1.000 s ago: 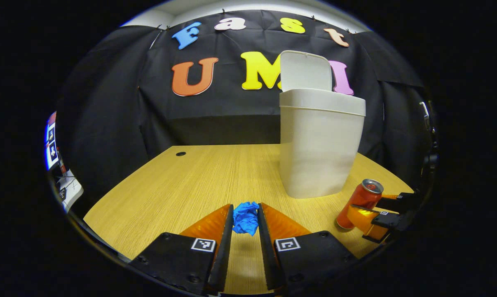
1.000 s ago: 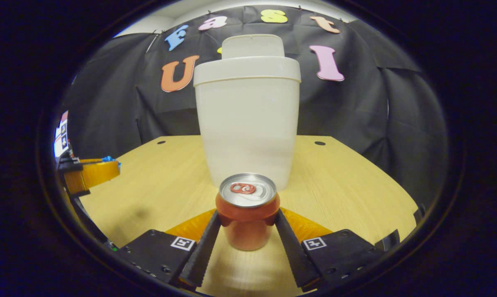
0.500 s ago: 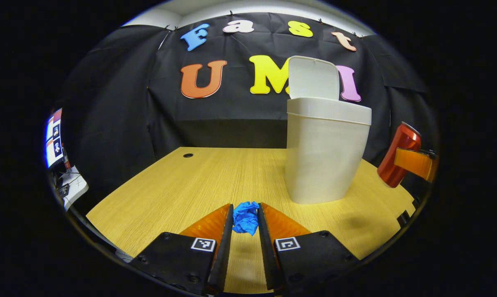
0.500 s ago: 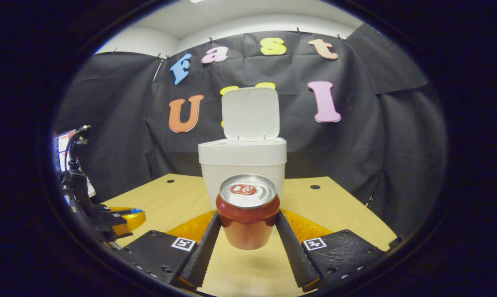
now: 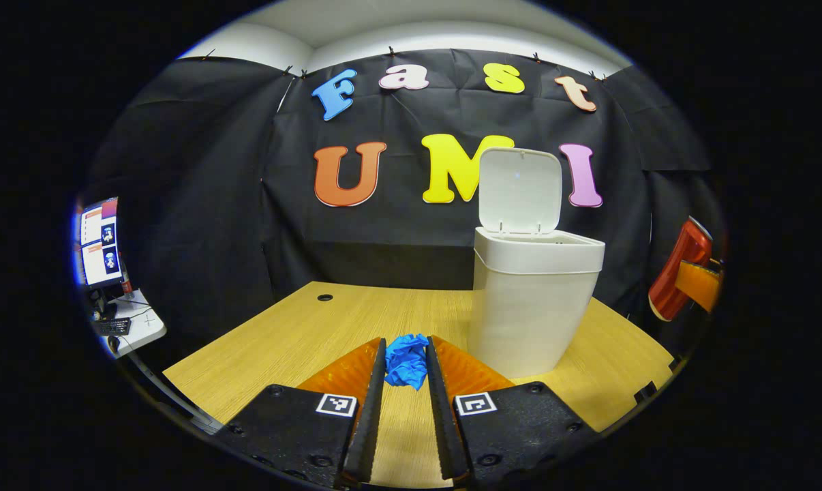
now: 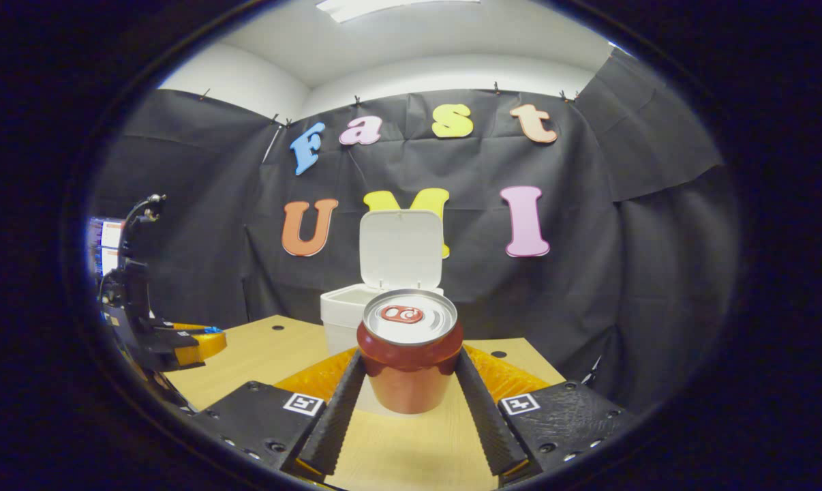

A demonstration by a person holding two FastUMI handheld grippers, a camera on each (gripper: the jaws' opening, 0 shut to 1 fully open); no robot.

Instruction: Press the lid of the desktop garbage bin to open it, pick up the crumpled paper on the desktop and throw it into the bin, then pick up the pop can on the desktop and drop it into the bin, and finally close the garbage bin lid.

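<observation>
In the left gripper view, the left gripper (image 5: 405,361) is seen clenched on a crumpled ball of blue paper (image 5: 406,359), which is pinched between both fingers and held above the wooden desktop (image 5: 302,334). Ahead and to the right, the white garbage bin (image 5: 530,307) is seen standing on the desktop with its lid (image 5: 520,191) raised upright at the back, so that the mouth is left open. At the far right edge of this view, the red pop can (image 5: 677,269) is seen held in the air, tilted, clear of the desktop and apart from the bin.

In the right gripper view, the right gripper (image 6: 411,382) is seen clamped on the pop can, which is gripped upright by both fingers pressing on its sides, with its silver top and pull tab turned toward the camera. The bin is seen directly behind the can, partly hidden by it. The left gripper is seen at the left edge, above the desktop. A monitor (image 5: 99,242) is seen at the left on a side table (image 5: 135,327).
</observation>
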